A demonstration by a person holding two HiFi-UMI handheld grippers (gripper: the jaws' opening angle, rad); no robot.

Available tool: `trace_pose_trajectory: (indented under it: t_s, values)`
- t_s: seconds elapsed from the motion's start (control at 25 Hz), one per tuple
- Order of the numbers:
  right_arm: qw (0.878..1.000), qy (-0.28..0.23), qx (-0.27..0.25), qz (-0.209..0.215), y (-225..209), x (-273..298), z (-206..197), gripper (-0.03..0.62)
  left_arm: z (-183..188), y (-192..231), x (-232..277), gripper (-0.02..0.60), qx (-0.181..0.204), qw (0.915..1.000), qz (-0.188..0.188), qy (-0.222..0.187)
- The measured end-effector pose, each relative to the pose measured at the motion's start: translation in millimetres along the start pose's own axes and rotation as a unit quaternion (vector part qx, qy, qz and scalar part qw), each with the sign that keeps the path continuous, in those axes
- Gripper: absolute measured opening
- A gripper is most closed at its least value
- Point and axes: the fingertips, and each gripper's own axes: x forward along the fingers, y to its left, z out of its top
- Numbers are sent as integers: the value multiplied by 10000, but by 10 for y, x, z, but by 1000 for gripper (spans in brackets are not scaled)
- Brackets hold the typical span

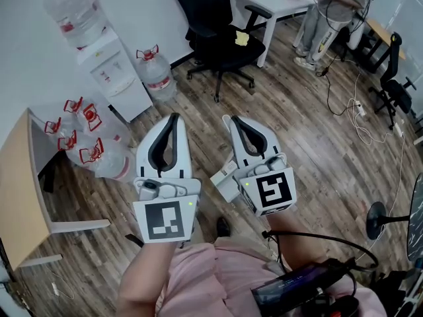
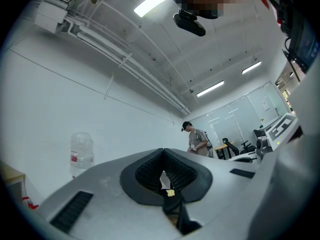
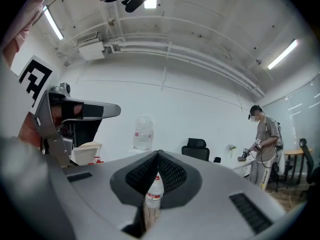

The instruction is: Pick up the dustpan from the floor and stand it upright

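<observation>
Grippers side by side above the wood floor (image 1: 310,144): my left gripper (image 1: 174,116) and my right gripper (image 1: 231,119) both point away from me. Each has its jaws closed tip to tip, with nothing between them. Ahead of the left one stands a white water dispenser (image 1: 109,71) with a bottle on top. A water jug (image 1: 156,72) sits on the floor just beside it, and a cluster of clear jugs (image 1: 99,152) lies nearer me, by a wooden table (image 1: 18,203). Beyond the right gripper, a black office chair (image 1: 218,35) stands near a white desk (image 1: 274,2), where a person (image 1: 330,12) is standing. The dustpan shows in none of my views, so I cannot tell where it lies.
</observation>
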Motion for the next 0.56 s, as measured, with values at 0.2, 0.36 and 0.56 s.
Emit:
trace_pose_trajectory:
  t_s: [0.2, 0.36, 0.56]
  values:
    - [10000, -2, -7, 2, -3, 15, 6, 0, -4, -10, 9, 12, -4, 10000, -36, 33]
    - [10000, 26, -16, 15, 2, 32, -5, 0, -19, 21, 13, 12, -1, 10000, -37, 61]
    - [10000, 5, -34, 2, -7, 10, -4, 0, -12, -15, 8, 12, -19, 10000, -58, 43]
